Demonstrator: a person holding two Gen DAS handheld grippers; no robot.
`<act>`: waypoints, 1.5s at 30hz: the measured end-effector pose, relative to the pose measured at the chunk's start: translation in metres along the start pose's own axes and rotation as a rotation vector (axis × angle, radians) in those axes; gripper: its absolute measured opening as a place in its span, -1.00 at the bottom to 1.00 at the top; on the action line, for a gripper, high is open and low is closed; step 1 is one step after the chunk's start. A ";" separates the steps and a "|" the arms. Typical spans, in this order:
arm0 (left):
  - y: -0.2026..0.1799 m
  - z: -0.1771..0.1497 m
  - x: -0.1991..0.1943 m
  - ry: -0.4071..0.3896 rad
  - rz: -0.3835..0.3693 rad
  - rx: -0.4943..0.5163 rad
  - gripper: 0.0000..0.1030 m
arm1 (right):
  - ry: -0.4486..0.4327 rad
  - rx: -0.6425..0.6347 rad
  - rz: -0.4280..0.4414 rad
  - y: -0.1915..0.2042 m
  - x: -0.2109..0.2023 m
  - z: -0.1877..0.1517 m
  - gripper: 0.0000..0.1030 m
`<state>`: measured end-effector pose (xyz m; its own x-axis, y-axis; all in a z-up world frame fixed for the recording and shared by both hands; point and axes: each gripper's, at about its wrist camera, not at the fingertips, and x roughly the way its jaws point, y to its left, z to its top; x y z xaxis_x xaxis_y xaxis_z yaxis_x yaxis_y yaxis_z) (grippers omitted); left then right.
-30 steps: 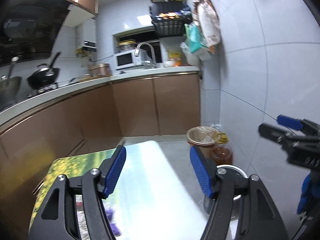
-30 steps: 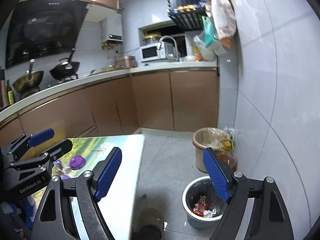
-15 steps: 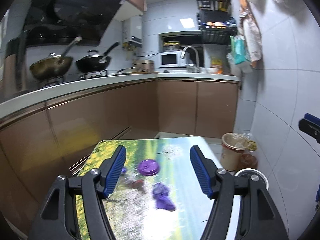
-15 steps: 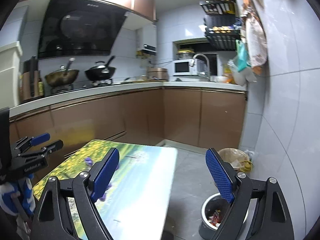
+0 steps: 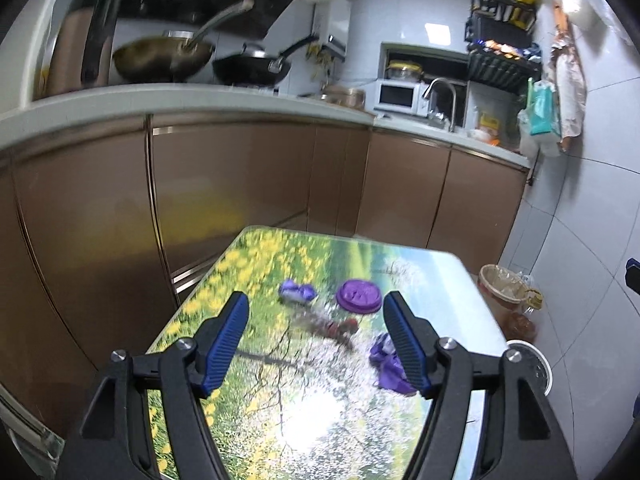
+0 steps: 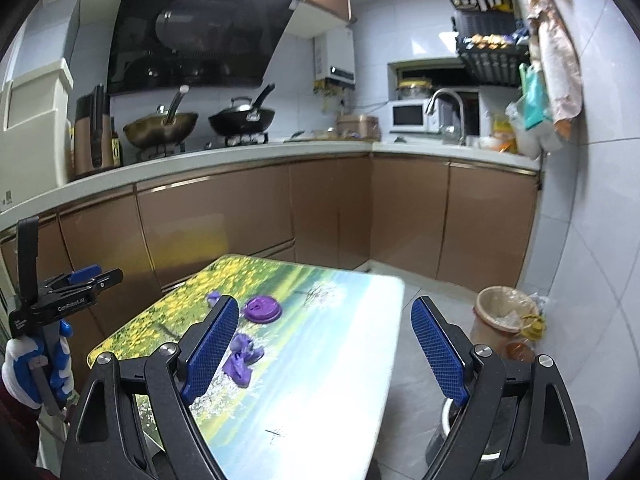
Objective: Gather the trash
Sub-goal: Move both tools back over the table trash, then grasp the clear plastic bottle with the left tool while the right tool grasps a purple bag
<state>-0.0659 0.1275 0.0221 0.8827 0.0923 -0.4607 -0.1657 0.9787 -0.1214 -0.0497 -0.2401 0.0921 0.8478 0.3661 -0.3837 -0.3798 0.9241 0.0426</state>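
Floral table (image 5: 256, 392) holds blurred purple scraps (image 5: 390, 364) — right gripper (image 6: 324, 344) and left gripper (image 5: 316, 340) both gape, empty.

Both grippers are black frames with silver screws and ribbed blue pads (image 5: 228, 344); a blue-and-white glove (image 6: 24, 368) grips one.

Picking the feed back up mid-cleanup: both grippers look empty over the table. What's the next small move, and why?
Probably lower the open left gripper onto the dark wrapper scrap lying between its fingers. Purple lid, two crumpled purple wrappers also remain on the table; right gripper open, empty.
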 end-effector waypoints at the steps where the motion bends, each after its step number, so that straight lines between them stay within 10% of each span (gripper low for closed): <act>1: 0.002 -0.002 0.005 0.009 -0.002 -0.004 0.32 | 0.015 -0.002 0.007 0.002 0.008 0.000 0.69; 12: 0.013 -0.033 0.077 0.134 -0.081 0.031 0.32 | 0.176 -0.038 0.121 0.027 0.096 -0.015 0.69; 33: -0.009 -0.024 0.219 0.349 -0.567 0.568 0.32 | 0.530 -0.058 0.242 0.088 0.238 -0.082 0.69; 42: -0.014 -0.044 0.256 0.395 -0.618 0.621 0.30 | 0.600 -0.073 0.269 0.106 0.273 -0.093 0.55; 45: -0.012 -0.048 0.263 0.424 -0.628 0.612 0.00 | 0.619 -0.078 0.280 0.111 0.282 -0.097 0.37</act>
<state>0.1472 0.1307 -0.1399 0.4805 -0.4358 -0.7610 0.6444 0.7641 -0.0307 0.1117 -0.0450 -0.1006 0.3543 0.4387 -0.8259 -0.5997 0.7842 0.1593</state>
